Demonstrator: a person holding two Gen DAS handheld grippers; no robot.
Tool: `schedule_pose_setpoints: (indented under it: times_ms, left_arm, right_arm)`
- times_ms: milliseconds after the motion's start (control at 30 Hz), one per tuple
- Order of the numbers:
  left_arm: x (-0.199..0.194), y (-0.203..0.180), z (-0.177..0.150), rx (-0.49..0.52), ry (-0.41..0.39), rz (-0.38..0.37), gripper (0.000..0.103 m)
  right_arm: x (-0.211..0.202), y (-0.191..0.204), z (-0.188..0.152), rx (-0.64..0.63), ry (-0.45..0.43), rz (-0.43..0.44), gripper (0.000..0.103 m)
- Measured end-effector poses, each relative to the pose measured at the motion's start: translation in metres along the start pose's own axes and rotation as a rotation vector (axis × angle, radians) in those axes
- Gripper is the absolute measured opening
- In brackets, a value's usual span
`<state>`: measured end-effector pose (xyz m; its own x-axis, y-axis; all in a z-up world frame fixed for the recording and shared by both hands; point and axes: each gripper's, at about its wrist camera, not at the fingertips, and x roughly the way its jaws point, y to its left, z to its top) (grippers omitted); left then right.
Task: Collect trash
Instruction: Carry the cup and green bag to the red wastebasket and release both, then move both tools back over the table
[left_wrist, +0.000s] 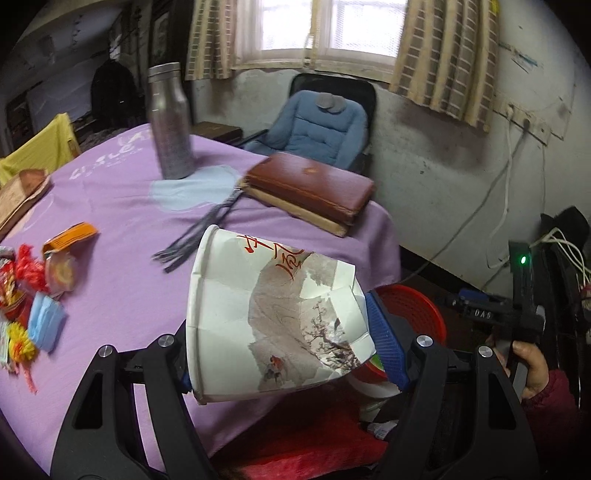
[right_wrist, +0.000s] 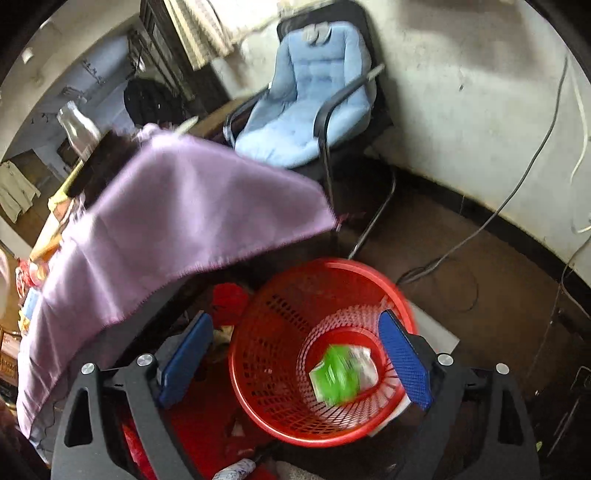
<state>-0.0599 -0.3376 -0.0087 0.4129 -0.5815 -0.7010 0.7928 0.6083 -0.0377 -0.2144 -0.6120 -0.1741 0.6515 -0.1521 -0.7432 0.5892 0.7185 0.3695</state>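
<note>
Trash, two pieces in play: crushed paper cup (left_wrist: 273, 317) clamped between the blue pads (left_wrist: 386, 343) of the left gripper (left_wrist: 284, 350), lying on its side with the open mouth to the left, held over the near edge of the purple tablecloth (left_wrist: 122, 206). Green-and-white wrapper (right_wrist: 341, 373) lying blurred on the bottom of the red mesh basket (right_wrist: 273, 325), which stands on the floor just beside the table's draped corner. Right gripper (right_wrist: 295, 362) poised above that basket, jaws standing wide apart, nothing pressed between the pads. More litter left on the cloth at the far left: orange packet (left_wrist: 70, 236), blue face mask (left_wrist: 46, 319), red and yellow scraps (left_wrist: 26, 266). Also on the table: steel bottle (left_wrist: 170, 122) upright, brown book (left_wrist: 310, 188) lying flat near the far edge, dark tassel (left_wrist: 195, 236) trailing from it. Blue padded chair (left_wrist: 314, 122) behind the table, under the curtained window. Seen from the left wrist: right hand (left_wrist: 524, 365) gripping its black handle at the right edge, maroon sleeve (left_wrist: 554, 406) below it
</note>
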Motion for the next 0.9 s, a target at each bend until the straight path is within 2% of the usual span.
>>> schedule_pose_setpoints:
  times_ms: [133,267,333,400,433,567,733,900]
  left_arm:
    - [0.023,-0.04,0.006,0.093,0.03,-0.068,0.073]
    - [0.059,-0.092,0.016,0.184,0.068,-0.167,0.073]
    - [0.077,-0.113,0.02,0.22,0.085,-0.199,0.08]
    - [0.091,-0.128,0.022,0.232,0.1,-0.195,0.091]
    - [0.095,-0.132,0.023,0.234,0.102,-0.185,0.091]
    - [0.094,-0.128,0.024,0.225,0.085,-0.155,0.096]
    - [0.082,-0.098,0.028,0.152,0.066,-0.101,0.096]
    - [0.059,-0.063,0.03,0.083,0.028,-0.047,0.096]
  right_arm:
    - [-0.035,-0.007,0.008,0.007,-0.103,-0.015,0.092]
    - [-0.065,-0.018,0.013,0.016,-0.187,-0.039,0.092]
    - [-0.071,-0.025,0.017,0.016,-0.21,-0.051,0.092]
    - [-0.081,-0.03,0.017,0.016,-0.229,-0.062,0.092]
    - [-0.084,-0.032,0.017,0.015,-0.237,-0.059,0.092]
    - [-0.086,-0.033,0.014,0.015,-0.255,-0.049,0.092]
    - [-0.08,-0.019,0.011,0.001,-0.244,-0.008,0.092]
    - [-0.079,0.011,0.011,-0.058,-0.235,0.027,0.093]
